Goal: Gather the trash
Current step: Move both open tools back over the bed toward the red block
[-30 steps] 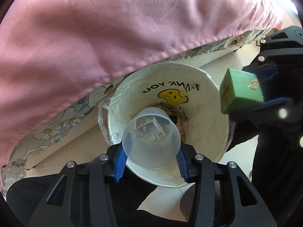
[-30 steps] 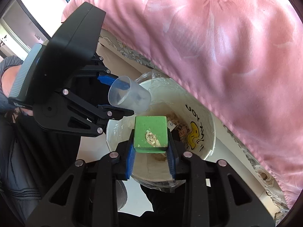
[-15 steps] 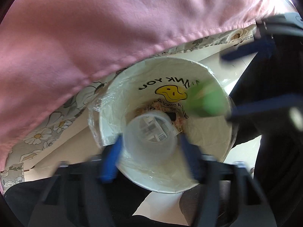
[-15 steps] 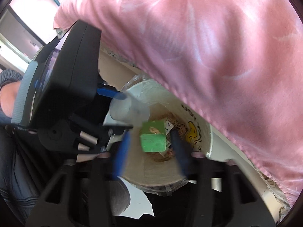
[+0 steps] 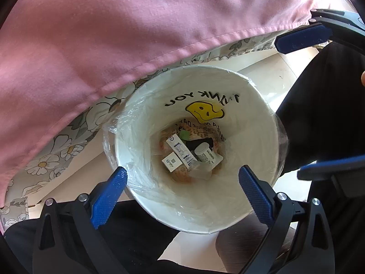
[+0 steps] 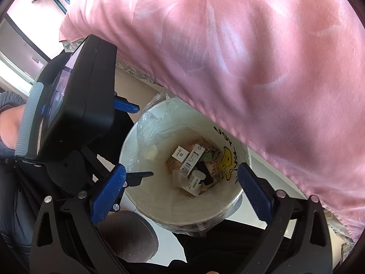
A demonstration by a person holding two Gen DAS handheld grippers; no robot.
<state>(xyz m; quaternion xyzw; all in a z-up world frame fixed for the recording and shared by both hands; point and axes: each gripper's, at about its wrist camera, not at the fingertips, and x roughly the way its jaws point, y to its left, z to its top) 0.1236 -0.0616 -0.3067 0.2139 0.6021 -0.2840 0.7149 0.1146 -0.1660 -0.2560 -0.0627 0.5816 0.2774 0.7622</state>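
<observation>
Pink duvet (image 5: 114, 45) over floral sheet (image 5: 75, 137), pale floor (image 5: 262, 68), bright daylight

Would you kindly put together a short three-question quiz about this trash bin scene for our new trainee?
1. True or false: the left gripper holds the clear cup.
2. Where does the green block lie? A) in the right gripper B) in the bin C) on the pink cloth
3. What yellow picture is printed on the bin's liner?

Key: 1 false, both jaws are opening with nothing between them; 2 B; 3 a smiley face.
</observation>
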